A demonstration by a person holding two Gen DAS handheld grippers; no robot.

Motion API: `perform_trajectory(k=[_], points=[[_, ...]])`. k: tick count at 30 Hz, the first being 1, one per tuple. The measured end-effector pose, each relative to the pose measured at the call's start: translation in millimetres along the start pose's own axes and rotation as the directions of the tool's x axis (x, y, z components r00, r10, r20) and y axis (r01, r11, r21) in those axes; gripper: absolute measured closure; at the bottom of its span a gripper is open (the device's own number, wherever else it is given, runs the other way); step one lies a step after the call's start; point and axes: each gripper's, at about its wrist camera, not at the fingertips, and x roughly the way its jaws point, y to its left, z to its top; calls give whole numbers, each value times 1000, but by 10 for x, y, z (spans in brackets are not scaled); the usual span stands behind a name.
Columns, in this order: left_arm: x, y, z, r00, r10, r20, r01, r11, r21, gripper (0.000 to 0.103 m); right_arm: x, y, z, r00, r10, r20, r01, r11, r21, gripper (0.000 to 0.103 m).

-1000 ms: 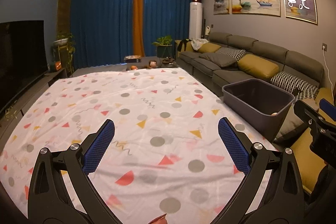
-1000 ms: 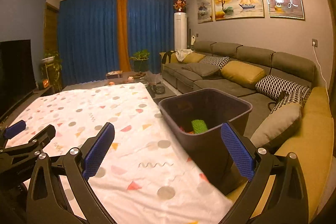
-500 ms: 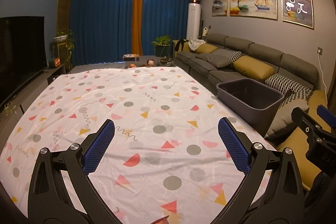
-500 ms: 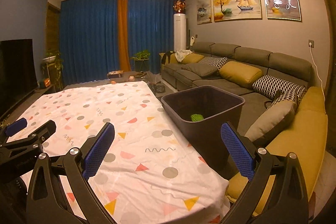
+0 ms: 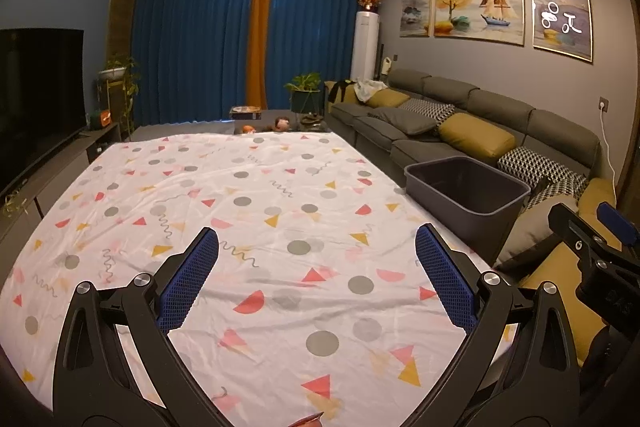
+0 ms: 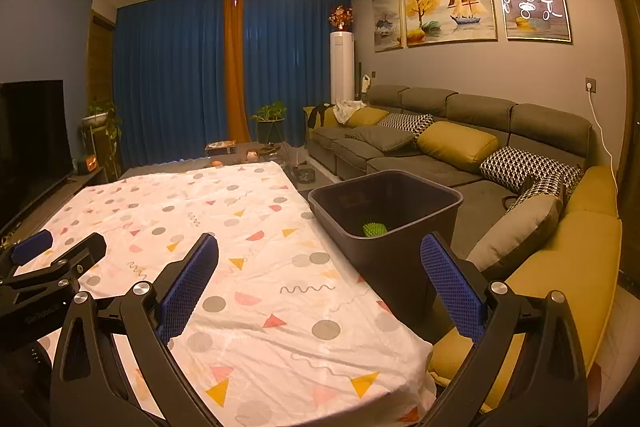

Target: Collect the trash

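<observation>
Trash bin (image 6: 384, 211) stands off the counter's (image 5: 240, 211) right edge, nearer the right tongs (image 6: 320, 283); both tongs, left tongs (image 5: 316, 275) included, gape wide, empty.

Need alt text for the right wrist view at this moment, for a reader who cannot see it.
The open, empty right gripper hovers over a table covered by a white patterned cloth, facing a dark bin at the table's right edge with a green object inside. The left gripper shows at far left; a grey sofa lines the wall.

left claw (image 5: 316, 279): black frame | 2 blue mesh pads (image 5: 188, 283) | silver screws (image 5: 142, 280)
</observation>
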Motion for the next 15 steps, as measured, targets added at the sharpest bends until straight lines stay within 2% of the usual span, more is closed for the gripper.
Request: perform_trajectory(k=[15], points=[[2,-8,11,1000,-13,-3,13,1000,-12,6,-1,-12,7,1000,-2,1,2,1000,2,6]])
